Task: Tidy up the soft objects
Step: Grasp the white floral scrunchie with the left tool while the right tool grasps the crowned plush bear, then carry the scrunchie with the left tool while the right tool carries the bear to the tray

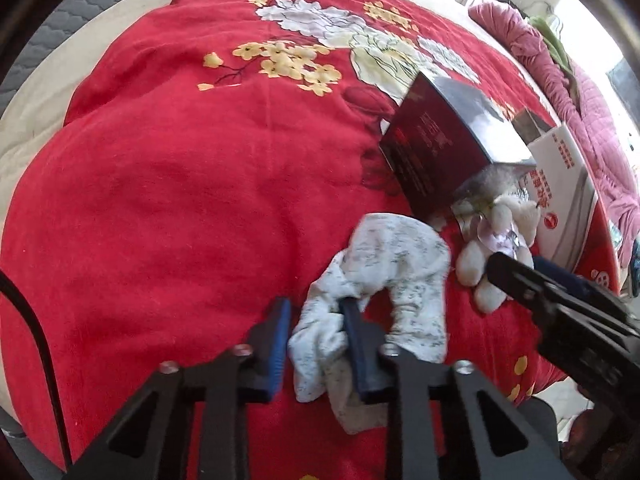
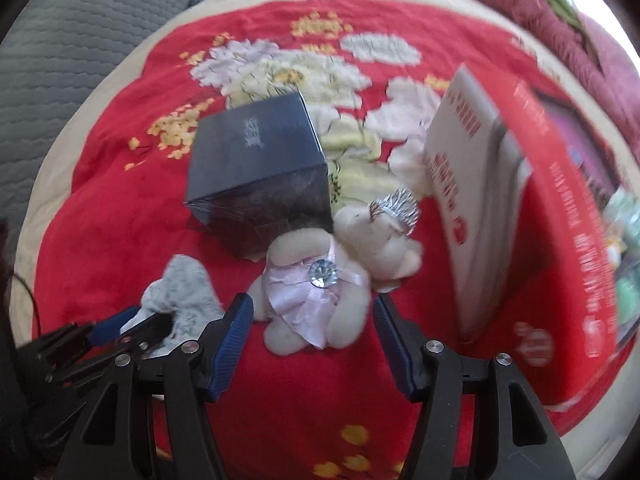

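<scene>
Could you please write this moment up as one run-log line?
left gripper: closing around crumpled white speckled cloth | right gripper: open, straddling cream plush bear | surface: red floral blanket

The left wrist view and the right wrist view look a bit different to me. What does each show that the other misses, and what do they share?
Only the left wrist view shows the left hand-held gripper with its fingers around a bunched white cloth, and a black cable at the left edge.

Only the right wrist view shows the right hand-held gripper open around the legs of the plush bear, plus the gem on the bear's pink dress.

Both show the red flowered blanket, dark box, the red and white box, the cloth and the bear.
</scene>
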The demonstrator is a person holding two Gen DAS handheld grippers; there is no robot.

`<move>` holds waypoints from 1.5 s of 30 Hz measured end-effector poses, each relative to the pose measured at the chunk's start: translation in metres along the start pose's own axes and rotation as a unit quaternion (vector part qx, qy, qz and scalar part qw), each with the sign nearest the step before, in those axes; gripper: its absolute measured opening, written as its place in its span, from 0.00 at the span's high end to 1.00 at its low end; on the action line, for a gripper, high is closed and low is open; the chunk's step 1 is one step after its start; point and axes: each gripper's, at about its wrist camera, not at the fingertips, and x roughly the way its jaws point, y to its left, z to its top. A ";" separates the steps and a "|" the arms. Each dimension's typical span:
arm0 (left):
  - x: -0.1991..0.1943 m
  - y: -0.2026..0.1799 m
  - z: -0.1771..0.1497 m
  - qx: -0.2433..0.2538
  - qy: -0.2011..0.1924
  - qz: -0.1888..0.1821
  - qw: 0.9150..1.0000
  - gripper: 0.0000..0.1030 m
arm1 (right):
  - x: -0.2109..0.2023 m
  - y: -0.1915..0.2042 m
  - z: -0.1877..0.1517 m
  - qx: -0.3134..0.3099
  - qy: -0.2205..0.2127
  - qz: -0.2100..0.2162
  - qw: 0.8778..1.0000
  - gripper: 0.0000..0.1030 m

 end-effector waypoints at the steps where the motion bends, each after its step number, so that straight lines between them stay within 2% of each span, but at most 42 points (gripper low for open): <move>1: 0.000 0.002 0.000 -0.003 -0.001 -0.005 1.000 0.78 | 0.005 0.000 0.002 0.007 0.002 -0.004 1.000 0.38; 5: 0.001 -0.001 0.000 0.002 -0.011 -0.007 1.000 0.78 | 0.019 -0.006 0.009 0.060 0.007 0.012 0.998 0.32; 9: 0.001 -0.002 0.001 0.003 -0.014 -0.011 1.000 0.78 | 0.031 -0.004 0.015 0.080 0.007 -0.011 0.997 0.32; 11: 0.000 -0.002 0.001 0.002 -0.015 -0.013 1.000 0.78 | 0.030 -0.002 0.014 0.077 0.000 -0.020 0.997 0.37; 12: -0.001 -0.001 0.000 0.002 -0.016 -0.013 1.000 0.78 | 0.028 -0.002 0.013 0.074 -0.003 -0.021 0.997 0.46; 16: -0.002 -0.006 -0.001 0.009 -0.015 -0.013 1.000 0.84 | 0.018 -0.006 0.007 0.057 -0.010 -0.010 0.998 0.56; 18: -0.004 -0.010 -0.001 0.013 -0.018 -0.017 1.000 0.87 | 0.011 -0.008 0.003 0.051 -0.017 -0.004 0.999 0.57; 26: -0.032 -0.033 -0.003 0.031 -0.046 -0.022 0.998 0.87 | -0.059 -0.010 -0.004 0.004 -0.091 0.015 0.996 0.58; 31: -0.070 -0.056 0.000 0.048 -0.086 -0.029 0.995 0.88 | -0.107 -0.018 -0.006 -0.018 -0.142 0.023 0.990 0.58; 39: -0.128 -0.114 0.017 0.091 -0.140 -0.042 0.985 0.88 | -0.163 -0.067 -0.002 0.005 -0.194 0.026 0.981 0.58; 45: -0.142 -0.161 0.025 0.116 -0.149 -0.060 0.980 0.87 | -0.194 -0.121 -0.008 0.032 -0.231 0.000 0.972 0.58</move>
